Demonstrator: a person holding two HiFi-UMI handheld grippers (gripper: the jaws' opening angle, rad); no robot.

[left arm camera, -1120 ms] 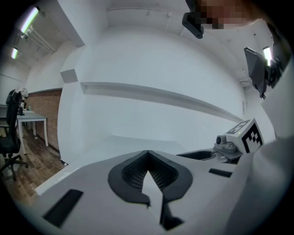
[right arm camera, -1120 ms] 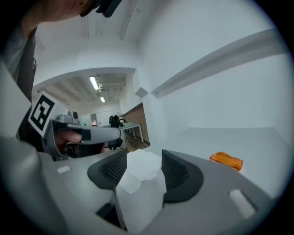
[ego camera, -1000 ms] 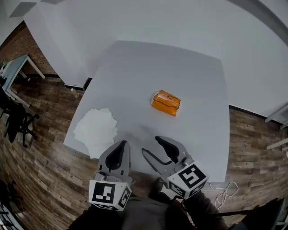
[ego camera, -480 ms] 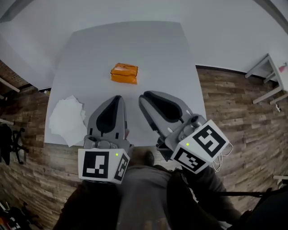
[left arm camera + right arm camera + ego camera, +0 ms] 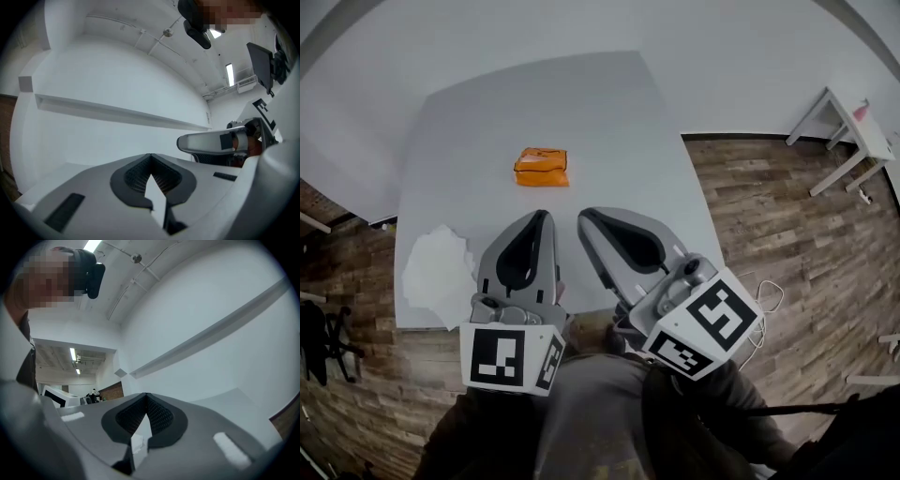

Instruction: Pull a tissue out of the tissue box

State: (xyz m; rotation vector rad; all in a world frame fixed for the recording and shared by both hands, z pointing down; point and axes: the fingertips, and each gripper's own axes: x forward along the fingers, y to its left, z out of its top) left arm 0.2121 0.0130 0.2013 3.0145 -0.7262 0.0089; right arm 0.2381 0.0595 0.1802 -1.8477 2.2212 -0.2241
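Over the bench's near edge: both tongs sit side by side, tips pointing toward the far side.
Left tongs [image 5: 542,215]: closed, tips meeting, nothing between them.
Right tongs [image 5: 582,215]: have just been closing and are now shut, with nothing between the tips.
Tissue box [image 5: 541,168]: orange, lying flat near the middle of the bench [image 5: 609,112], well in from every edge and apart from both tongs.
Open room: bare bench surface lies between the tips and the box, and all round the box.
Loose tissues [image 5: 439,272]: a white pile at the near left corner, reaching the edge, just beside the left tongs.
Right edge: wooden floor [image 5: 769,206] lies beyond it.
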